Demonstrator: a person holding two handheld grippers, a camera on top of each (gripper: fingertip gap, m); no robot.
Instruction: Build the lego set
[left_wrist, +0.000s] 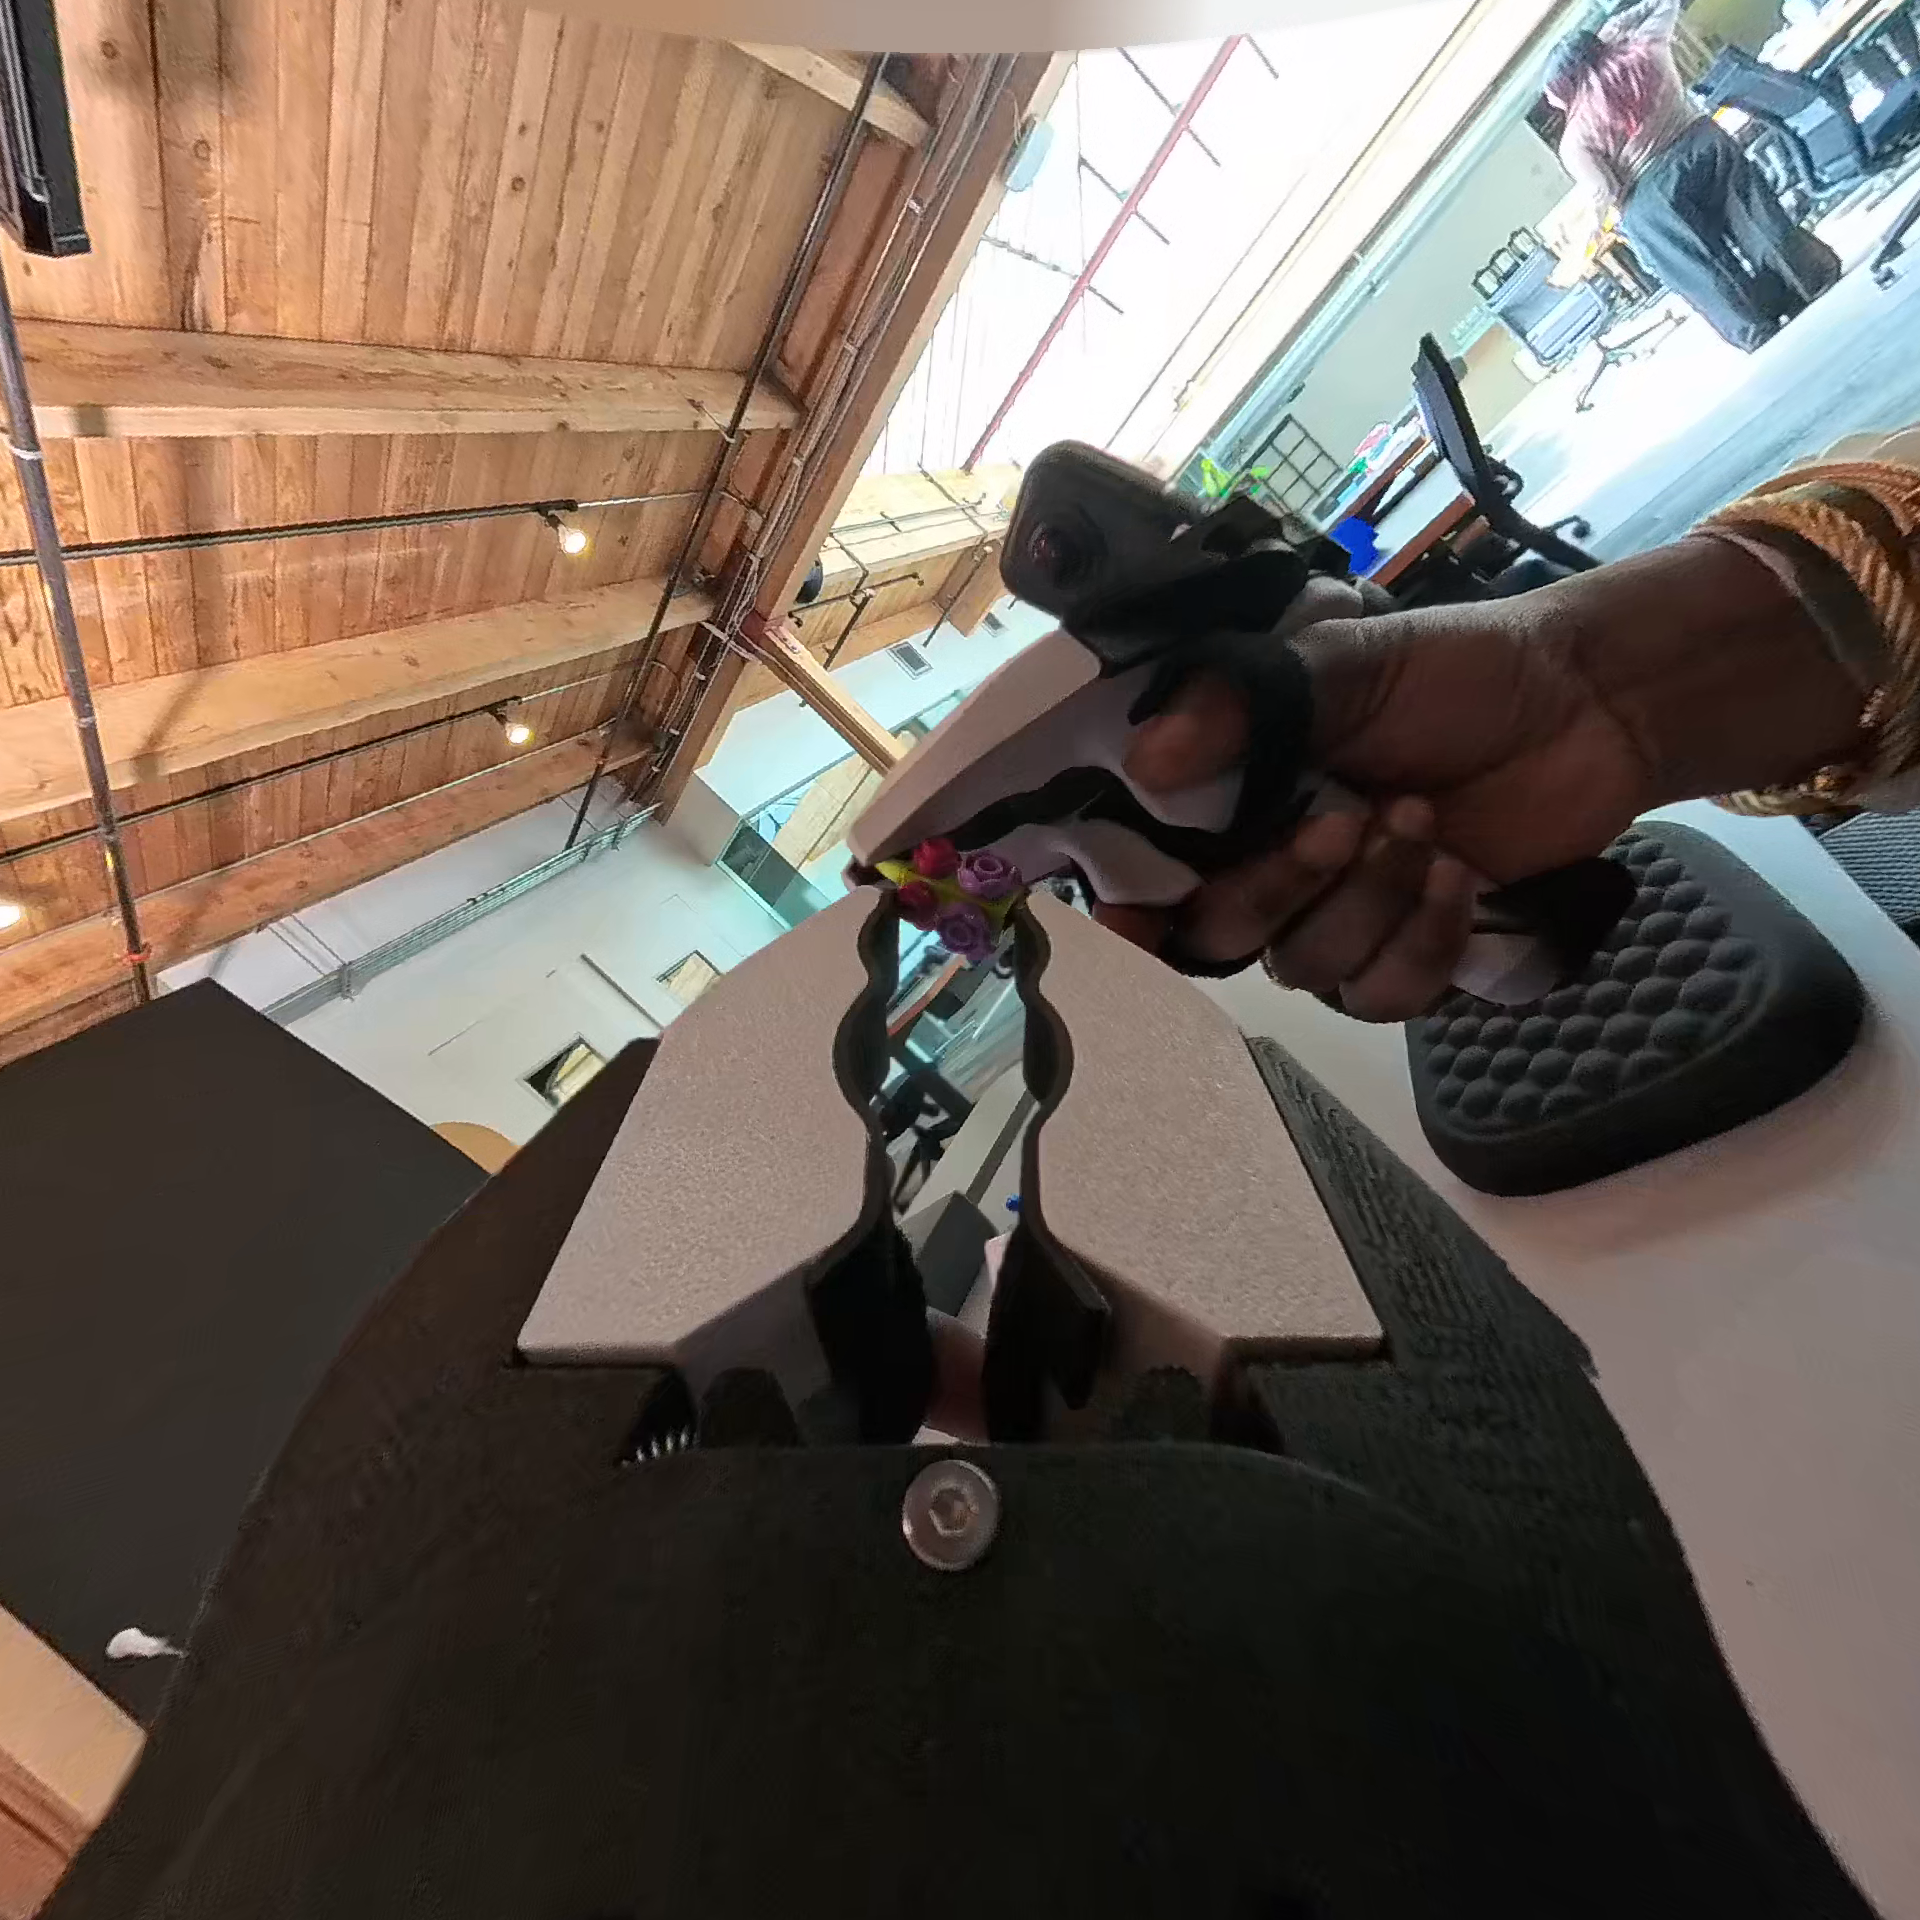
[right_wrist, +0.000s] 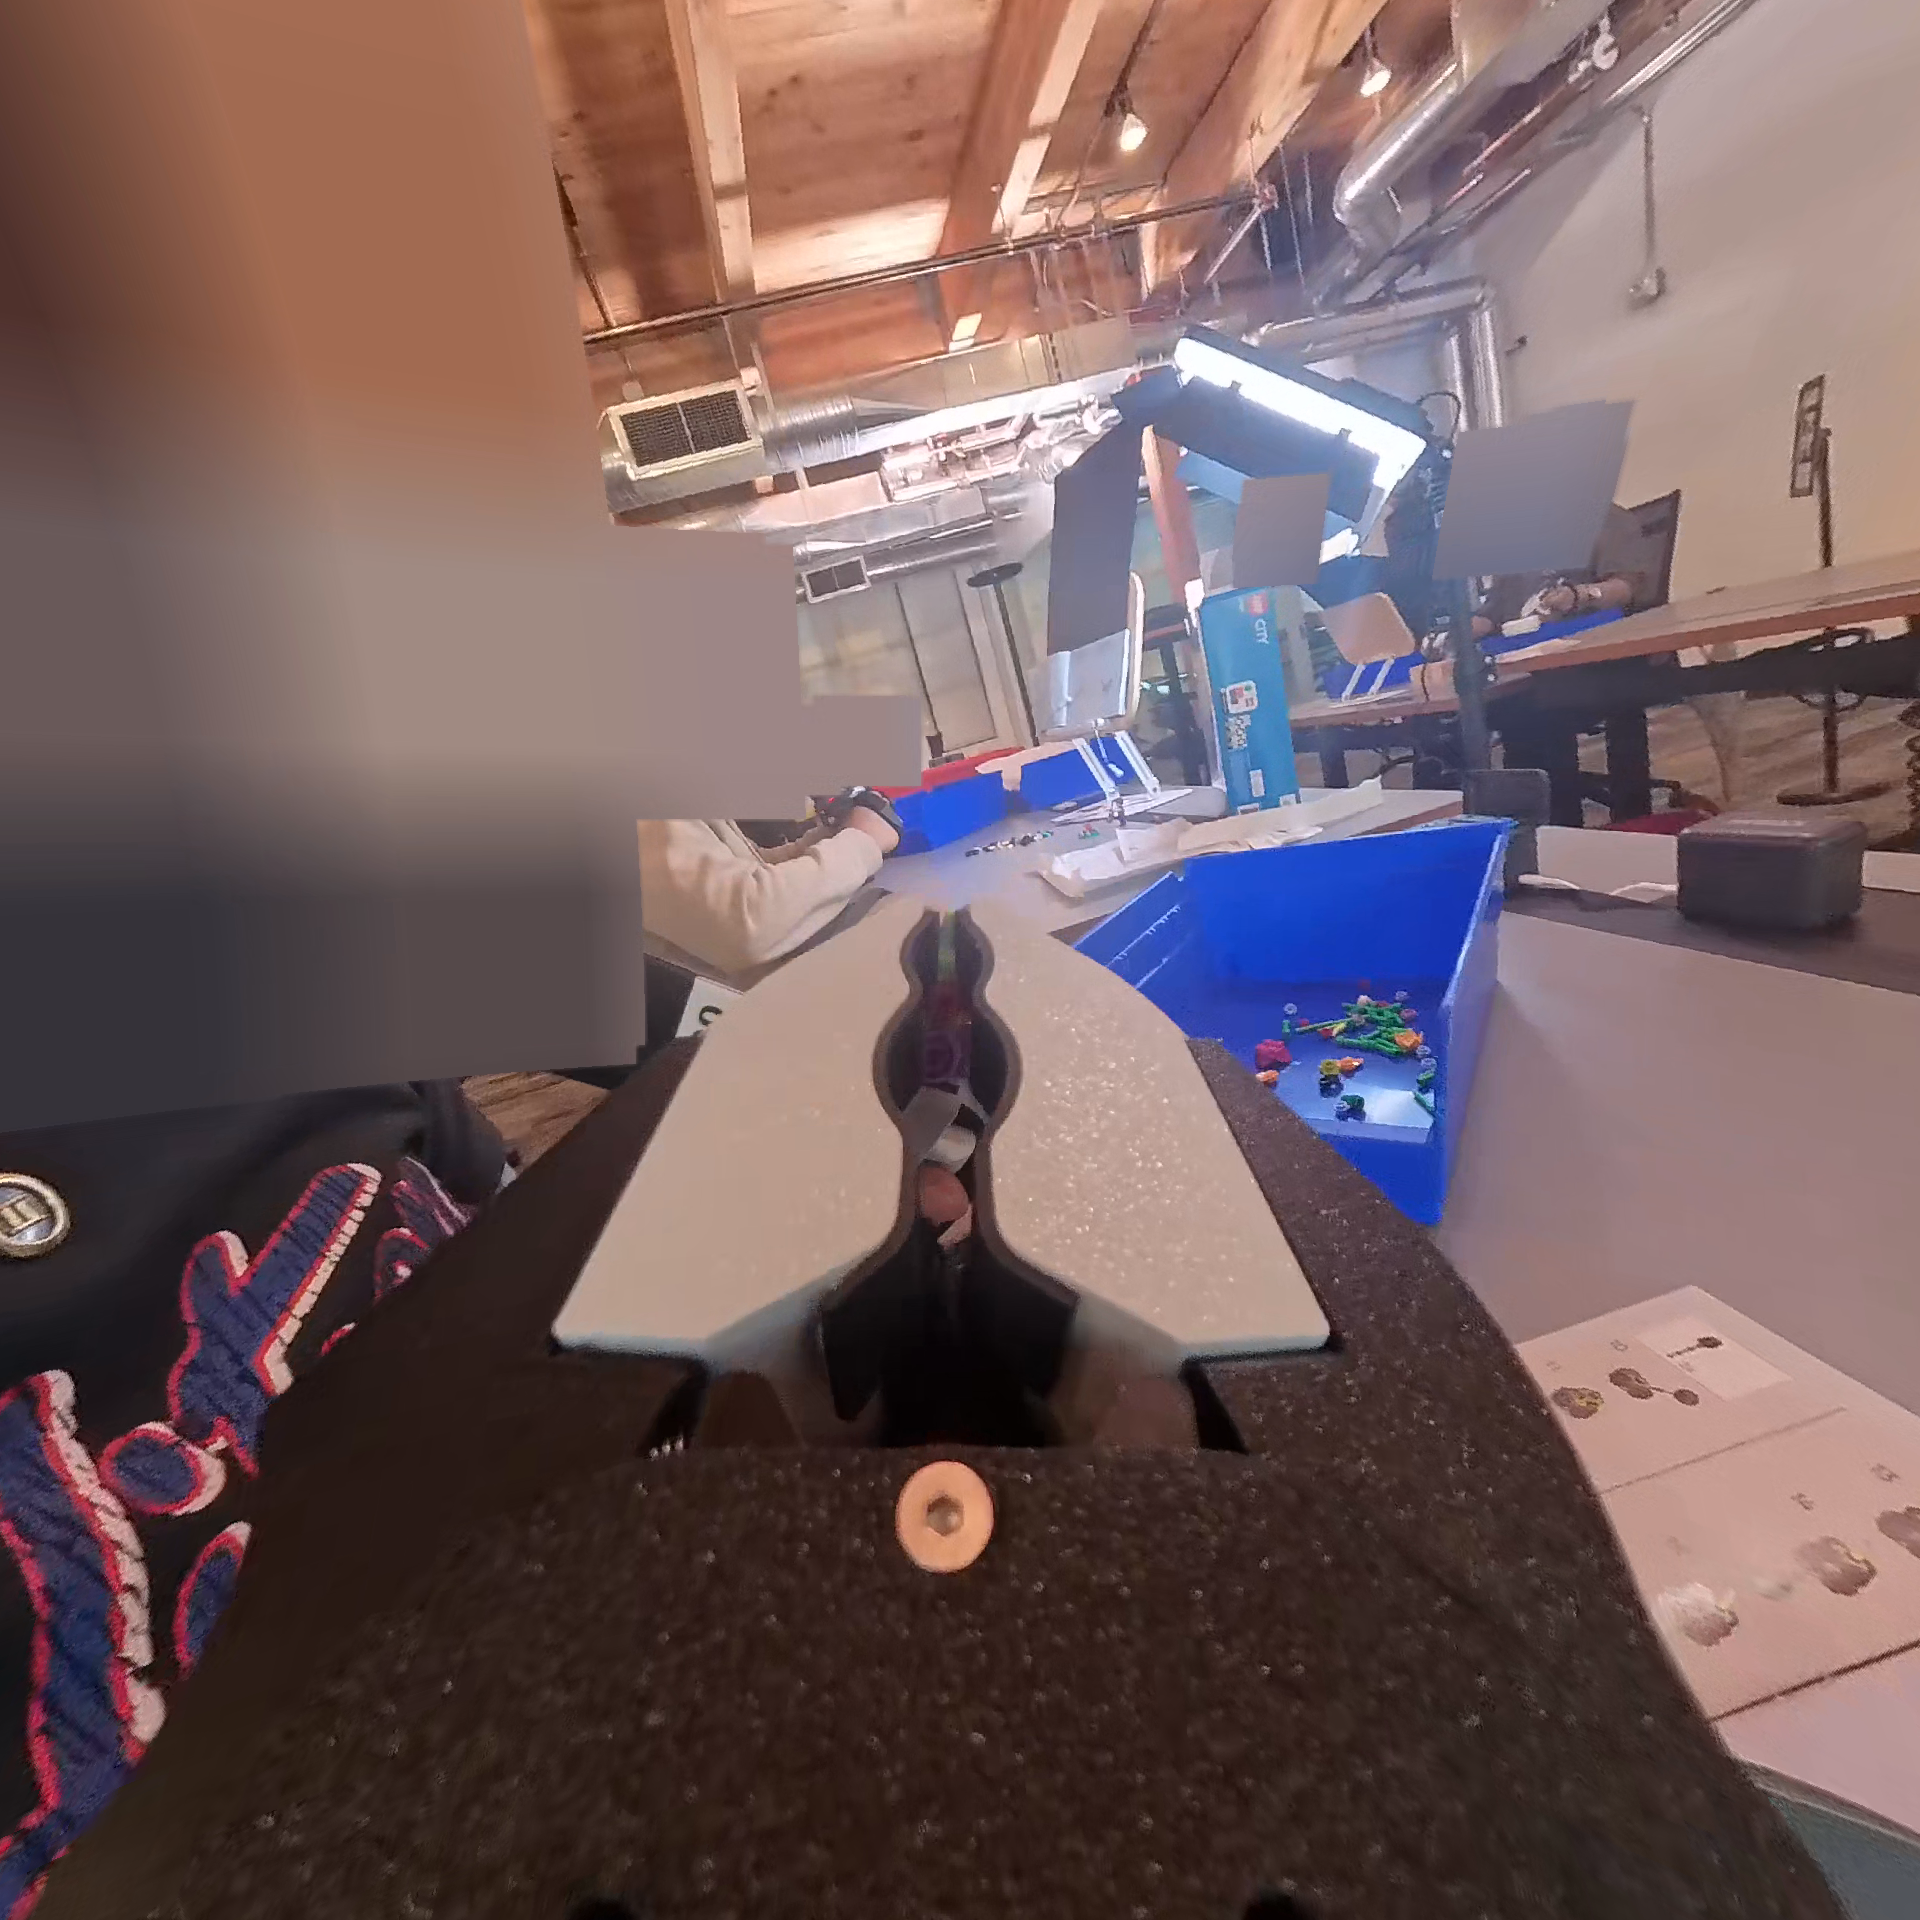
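Left tool raised off bench; its tips are set against lego flower cluster, gap between fingers narrow; true clamp cannot be told. Right tool, gripped by hand, is pinched on same cluster of purple and dark red blooms on lime base. Loose lego pieces lie in blue bin near bench's far edge. Instruction booklet lies at near right edge.

Left gripper, tilted up toward a wooden ceiling, its fingertips parted and touching a small lego flower cluster of red and purple blossoms on a yellow-green base. The right gripper, held in a hand, clamps the cluster. A black dimpled pad lies on the white table.
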